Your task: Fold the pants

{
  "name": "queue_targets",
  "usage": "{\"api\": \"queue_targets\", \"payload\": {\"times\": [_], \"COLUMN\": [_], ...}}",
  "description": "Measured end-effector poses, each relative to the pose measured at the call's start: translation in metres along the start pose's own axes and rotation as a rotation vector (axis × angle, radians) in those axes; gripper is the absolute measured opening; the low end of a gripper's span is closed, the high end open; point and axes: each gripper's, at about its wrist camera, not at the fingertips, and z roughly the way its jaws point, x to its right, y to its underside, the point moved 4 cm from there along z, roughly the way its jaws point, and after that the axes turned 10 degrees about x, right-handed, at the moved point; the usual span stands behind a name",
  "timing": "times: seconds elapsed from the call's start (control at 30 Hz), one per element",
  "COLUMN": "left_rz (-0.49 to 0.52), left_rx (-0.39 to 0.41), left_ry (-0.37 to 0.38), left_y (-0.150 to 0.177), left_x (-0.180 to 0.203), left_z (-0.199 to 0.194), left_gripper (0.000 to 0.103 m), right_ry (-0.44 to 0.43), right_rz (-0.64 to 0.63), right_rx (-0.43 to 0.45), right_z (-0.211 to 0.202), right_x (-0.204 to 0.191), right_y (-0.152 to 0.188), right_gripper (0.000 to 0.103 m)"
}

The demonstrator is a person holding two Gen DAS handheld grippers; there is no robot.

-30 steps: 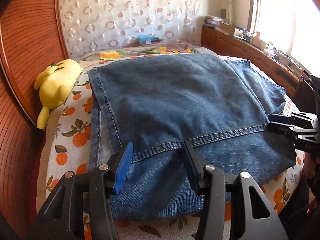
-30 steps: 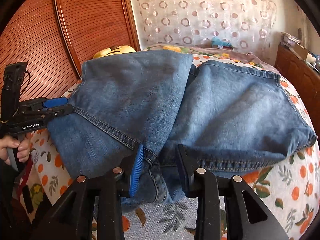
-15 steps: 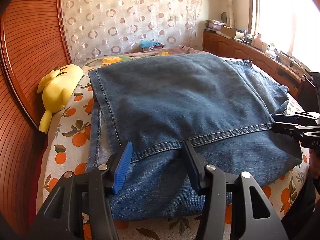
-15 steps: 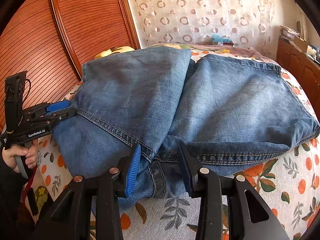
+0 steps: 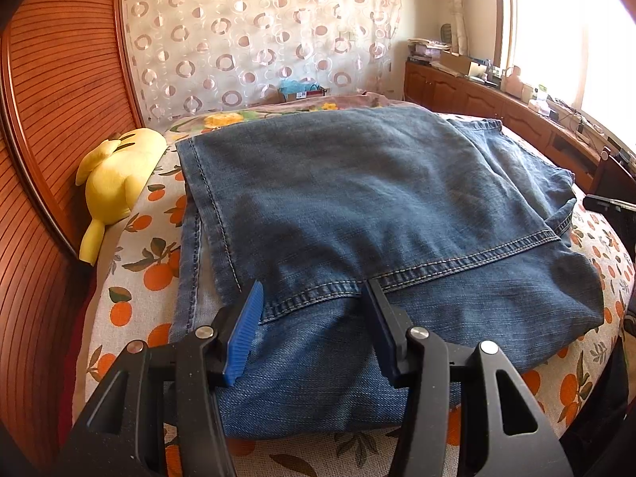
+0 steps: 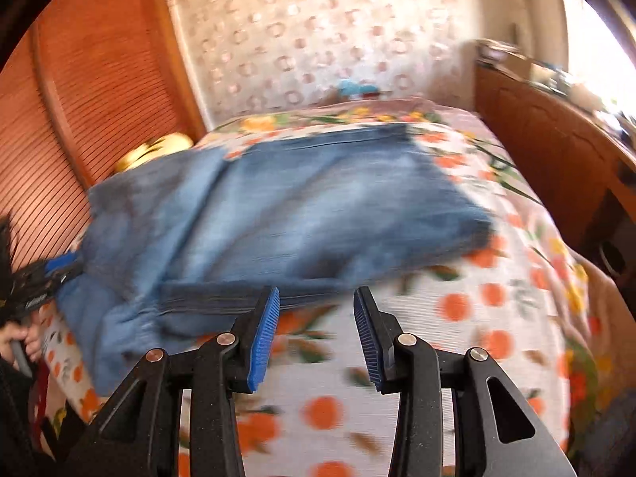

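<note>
Left edge of the left wrist view: slatted wooden headboard (image 5: 59, 127), then a yellow plush toy (image 5: 115, 183) lying against it, apart from the denim. Pants (image 5: 377, 214) lie on the orange-print bedspread (image 5: 131, 278), already doubled over into a broad slab; stitched hem of the upper layer runs across the near part. Judgement on handling: denim of this weight is soft but heavy, holds a crease reasonably, not slippery on the cotton cover, not fragile; layers may slide against each other if dragged by one ply only. Best hold is probably at a stitched hem or a corner, pinching all plies together. Left gripper (image 5: 314, 322): jaws parted, hovering low over the near hem, one pad either side of the seam line; the frame does not show the pads pressing the cloth, so read as open, nothing held. Moving right, right wrist view (motion-blurred): left gripper visible at far left edge with a hand (image 6: 20, 342) on its handle, at the pants' left margin. Right gripper (image 6: 316, 328): jaws parted and just been opening, nothing between them, only bedspread beneath; the pants' near folded edge lies just beyond and left of the fingertips, not touching. Wooden cabinet (image 6: 556, 151) at far right, well apart.
</note>
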Motion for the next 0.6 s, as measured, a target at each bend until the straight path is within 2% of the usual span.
{"api": "queue_targets", "payload": {"times": [0.23,0.47,0.6], "left_rz": [-0.001,-0.003,-0.015], "left_rx": [0.001,0.001,0.002], "left_ry": [0.0,0.0,0.003], "left_y": [0.0,0.0,-0.002], "left_x": [0.0,0.0,0.0], "left_z": [0.0,0.0,0.0], "left_gripper": [0.052,0.052,0.054], "right_ry": [0.076,0.046,0.068], "right_rz": [0.105,0.209,0.235], "right_rx": [-0.023,-0.054,-0.07], "right_z": [0.01,0.03,0.04], "right_x": [0.053,0.08,0.093], "right_y": [-0.007,-0.018,-0.024], "right_gripper": [0.04,0.041,0.041]}}
